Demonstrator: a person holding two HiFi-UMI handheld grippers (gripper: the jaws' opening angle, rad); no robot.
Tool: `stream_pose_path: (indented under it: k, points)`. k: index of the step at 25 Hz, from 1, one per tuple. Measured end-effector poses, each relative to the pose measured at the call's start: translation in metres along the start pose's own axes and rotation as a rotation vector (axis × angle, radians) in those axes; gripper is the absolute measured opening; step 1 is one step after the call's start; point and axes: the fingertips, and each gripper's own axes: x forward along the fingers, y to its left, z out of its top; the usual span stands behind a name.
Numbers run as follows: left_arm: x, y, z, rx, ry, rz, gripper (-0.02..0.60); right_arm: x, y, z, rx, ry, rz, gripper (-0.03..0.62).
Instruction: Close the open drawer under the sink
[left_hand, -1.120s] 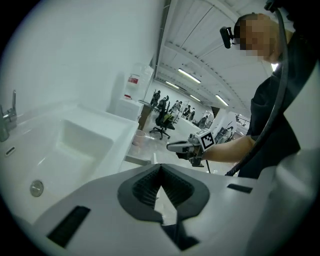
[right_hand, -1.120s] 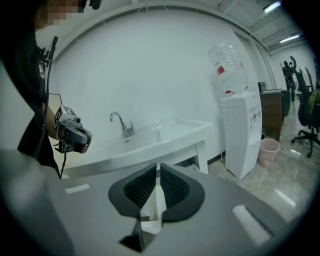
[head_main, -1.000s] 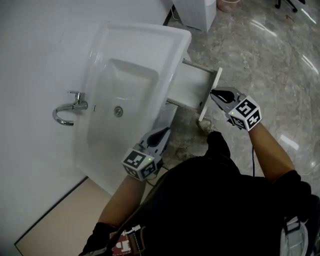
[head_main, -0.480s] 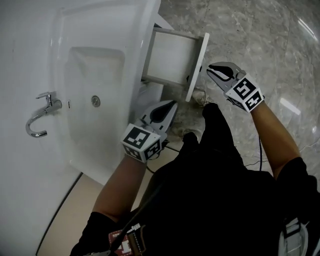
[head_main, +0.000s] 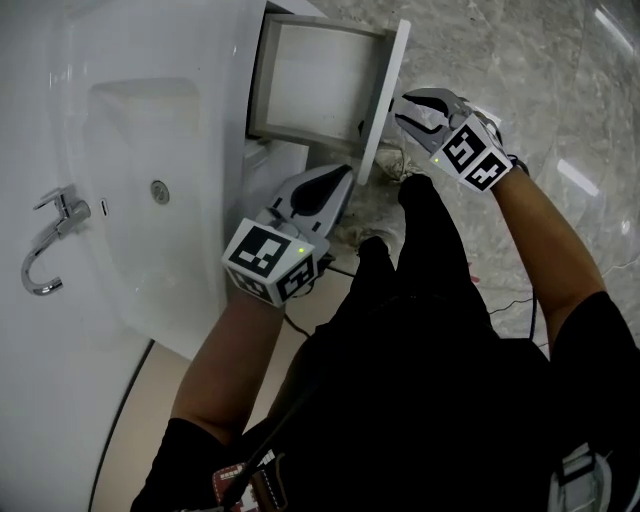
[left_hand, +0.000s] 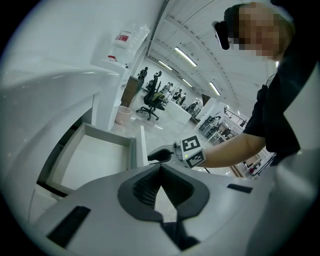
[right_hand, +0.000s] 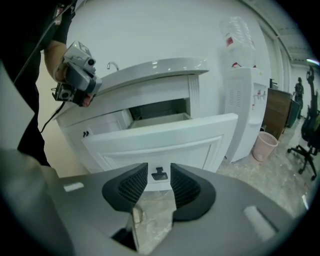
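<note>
The white drawer (head_main: 320, 80) under the sink stands pulled out, and its inside looks empty. Its front panel (right_hand: 160, 142) carries a small dark handle (right_hand: 159, 174) low in the middle. My right gripper (head_main: 403, 112) is just off the front panel's outer face. Its jaws are opening with nothing between them, and the handle shows ahead in the gap of the right gripper (right_hand: 159, 168). My left gripper (head_main: 346, 176) hangs below the drawer beside the cabinet, shut and empty. The drawer (left_hand: 95, 155) lies ahead of the left gripper (left_hand: 160, 167).
The white sink basin (head_main: 150, 190) with a chrome faucet (head_main: 45, 250) overhangs the cabinet. A white water dispenser (right_hand: 245, 110) and a pink bin (right_hand: 264, 145) stand to the right of it. The floor is grey marble (head_main: 540, 70). A person's dark-clothed body fills the near side.
Both grippers have sunk lower beside the drawer. The right gripper's jaws have gone from shut to apart, and it now sits close to the drawer's front panel.
</note>
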Motion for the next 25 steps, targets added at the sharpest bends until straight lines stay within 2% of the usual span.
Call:
stream_pose_path:
  k: [3,8,12,25]
  points:
    - [0.005,0.007,-0.008,-0.011,0.005,-0.003,-0.002,0.022,0.0,-0.02,-0.088,0.072,-0.012,0.134]
    - [0.008,0.013,-0.015,-0.035,0.01,-0.003,-0.002,0.047,-0.001,-0.043,-0.213,0.144,-0.056,0.141]
    - [0.007,0.017,-0.013,-0.051,0.006,-0.001,-0.002,0.055,-0.005,-0.039,-0.223,0.136,-0.084,0.14]
    - [0.011,0.014,-0.021,-0.065,-0.013,-0.008,-0.002,0.061,-0.007,-0.043,-0.228,0.145,-0.088,0.129]
